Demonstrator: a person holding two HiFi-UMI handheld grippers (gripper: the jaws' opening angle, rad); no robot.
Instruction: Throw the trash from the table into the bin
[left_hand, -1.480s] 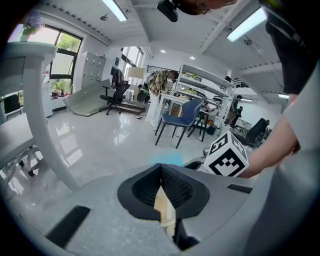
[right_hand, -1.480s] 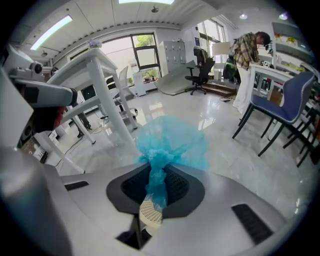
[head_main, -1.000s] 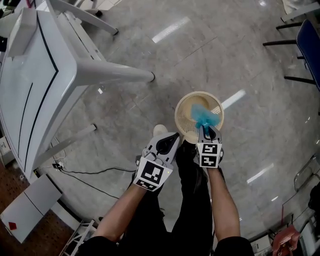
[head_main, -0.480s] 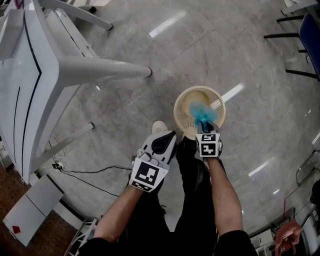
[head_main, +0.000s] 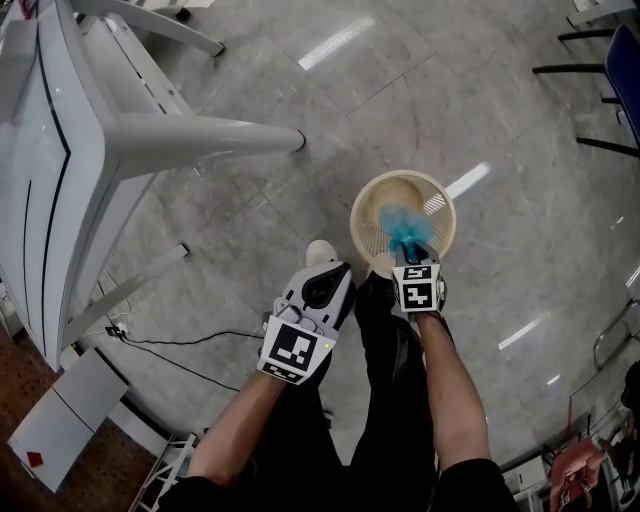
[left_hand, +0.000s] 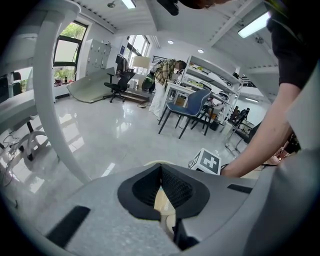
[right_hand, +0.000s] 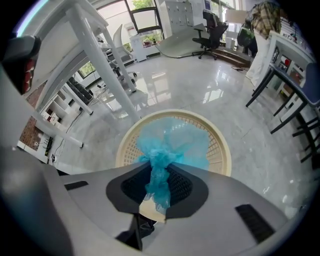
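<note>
A round cream lattice bin (head_main: 438, 203) (right_hand: 222, 147) stands on the grey floor. My right gripper (head_main: 409, 248) (right_hand: 157, 182) hangs over its near rim, pointing steeply down, shut on a crumpled blue piece of trash (head_main: 404, 226) (right_hand: 172, 145) that fans out above the bin's mouth. My left gripper (head_main: 318, 290) (left_hand: 161, 186) is held lower left of the bin, beside my leg, jaws shut with nothing between them. In the left gripper view the right gripper's marker cube (left_hand: 206, 161) shows just ahead.
A white table (head_main: 60, 170) with slanted legs (head_main: 215, 135) fills the left of the head view. A cable (head_main: 185, 345) runs over the floor near it. Dark chair legs (head_main: 590, 70) stand at the upper right; blue chairs (left_hand: 187, 107) and desks lie farther off.
The right gripper has sunk toward the bin with the blue trash, which now sits lower inside the rim. The left gripper has barely shifted.
</note>
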